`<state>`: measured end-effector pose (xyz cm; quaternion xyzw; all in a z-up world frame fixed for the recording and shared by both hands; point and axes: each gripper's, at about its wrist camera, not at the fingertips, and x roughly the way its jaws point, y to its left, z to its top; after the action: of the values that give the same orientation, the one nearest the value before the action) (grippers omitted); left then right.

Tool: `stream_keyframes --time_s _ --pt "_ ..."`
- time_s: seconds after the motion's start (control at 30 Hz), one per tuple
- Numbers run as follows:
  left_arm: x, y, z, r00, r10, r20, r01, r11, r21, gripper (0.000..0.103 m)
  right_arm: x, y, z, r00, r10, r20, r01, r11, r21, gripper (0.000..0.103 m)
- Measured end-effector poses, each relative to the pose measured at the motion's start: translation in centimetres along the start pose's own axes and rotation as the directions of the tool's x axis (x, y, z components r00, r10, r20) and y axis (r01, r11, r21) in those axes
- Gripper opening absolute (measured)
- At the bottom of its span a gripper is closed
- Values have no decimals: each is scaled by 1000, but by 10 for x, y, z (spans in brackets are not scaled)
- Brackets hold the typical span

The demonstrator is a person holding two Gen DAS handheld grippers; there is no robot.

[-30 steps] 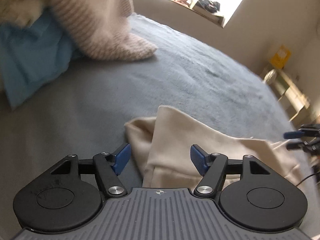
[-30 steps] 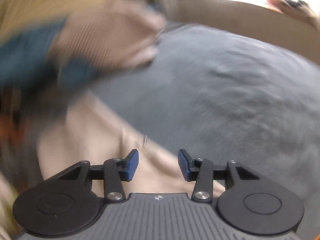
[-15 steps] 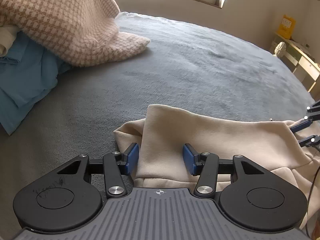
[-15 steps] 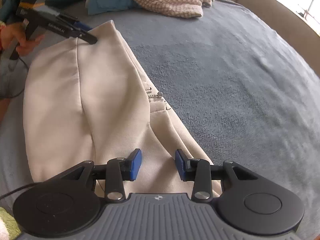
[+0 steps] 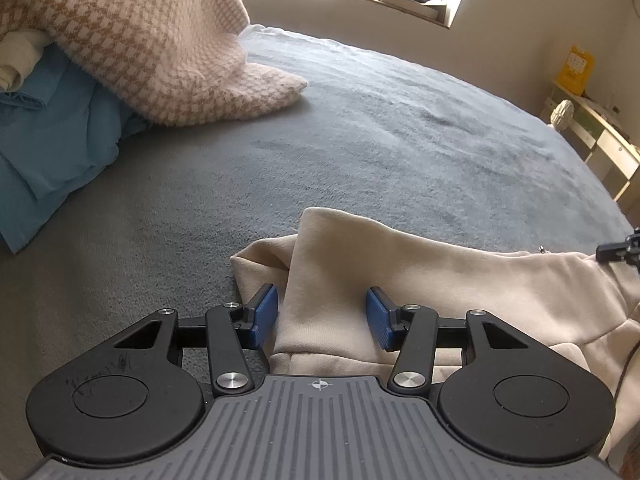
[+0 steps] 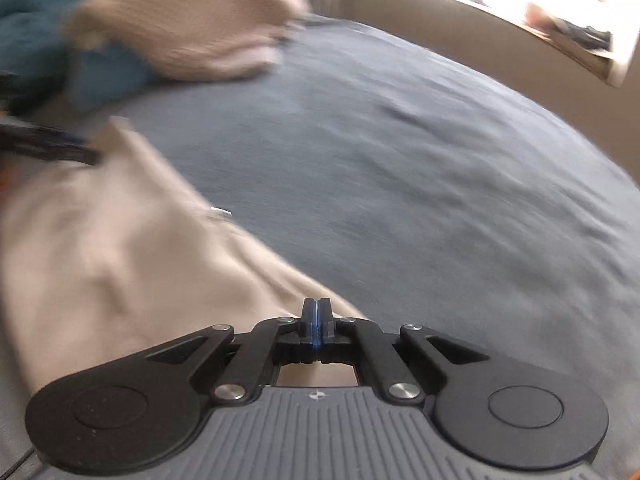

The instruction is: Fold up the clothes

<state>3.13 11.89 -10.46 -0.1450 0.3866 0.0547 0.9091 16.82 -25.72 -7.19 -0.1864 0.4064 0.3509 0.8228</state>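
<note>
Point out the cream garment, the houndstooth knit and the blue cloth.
cream garment (image 5: 420, 276), left wrist view, folded top layer.
houndstooth knit (image 5: 152, 40), left wrist view, middle.
blue cloth (image 5: 52, 148), left wrist view, lower fold.

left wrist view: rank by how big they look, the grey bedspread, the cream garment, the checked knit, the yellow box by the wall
1. grey bedspread
2. checked knit and cream garment: look alike, and the garment lies nearer, so unranked
3. yellow box, though far off

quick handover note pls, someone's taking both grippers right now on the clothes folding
Left gripper: jaws apart around a fold of the cream garment, pads not pressing it.
Right gripper: jaws shut over the garment's other end; blur hides whether cloth is pinched.
Garment lies crumpled on the grey bed; checked knit and blue clothes are piled beyond.
Done: nothing folded. Left: everything.
</note>
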Motion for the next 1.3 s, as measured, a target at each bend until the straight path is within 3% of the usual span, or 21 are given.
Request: stream_keyframes --time_s 0.1,0.2,0.27,0.33,0.47,0.53,0.57,0.63,0.7,0.83,1.07,1.1,1.17,1.2,1.3 --pt "0 2 0 1000 -7 1 7 1000 -9 50 -20 -32 -13 998 -29 51 18 977 214 2" --pt "0 3 -1 1000 -10 3 10 1000 -15 50 -41 -64 -27 993 -64 98 17 907 421 9" --pt "1 3 -1 1000 -9 6 9 1000 -11 50 -48 -61 -34 993 -63 97 19 915 403 10" --pt "1 3 -1 1000 -10 9 10 1000 -7 50 -48 -51 -36 994 -70 81 38 939 343 24" --pt "1 2 -1 1000 -8 10 8 1000 -4 51 -46 -16 -29 987 -130 98 123 990 70 27" --pt "1 2 -1 1000 -7 10 7 1000 -3 51 -40 -1 -23 986 -140 93 146 987 -62 43" --pt "1 2 -1 1000 -6 10 6 1000 -3 51 -37 4 -21 984 -156 88 165 980 -111 44" --pt "1 1 -2 1000 -5 11 5 1000 -6 51 -30 1 -18 978 -194 70 201 973 -111 44" --pt "0 1 -2 1000 -3 13 3 1000 -4 51 -27 -4 -16 981 -178 75 184 980 -75 43" --pt "0 1 -3 1000 0 16 0 1000 3 51 -17 1 -21 985 -165 50 171 975 -143 43" --pt "1 0 -4 1000 2 18 -2 1000 4 51 -19 -13 -29 987 -152 55 154 987 -36 47" --pt "1 1 -4 1000 2 18 -2 1000 3 51 -16 -13 -30 989 -140 44 142 989 -33 46" --pt "1 0 -4 1000 4 18 -4 1000 4 51 -10 -14 -32 990 -134 31 135 990 -32 35" --pt "1 0 -4 1000 4 18 -5 1000 5 51 -10 -16 -32 990 -137 36 137 990 -15 2" --pt "1 0 -4 1000 5 20 -5 1000 8 51 -15 -20 -34 988 -146 57 144 989 47 1"
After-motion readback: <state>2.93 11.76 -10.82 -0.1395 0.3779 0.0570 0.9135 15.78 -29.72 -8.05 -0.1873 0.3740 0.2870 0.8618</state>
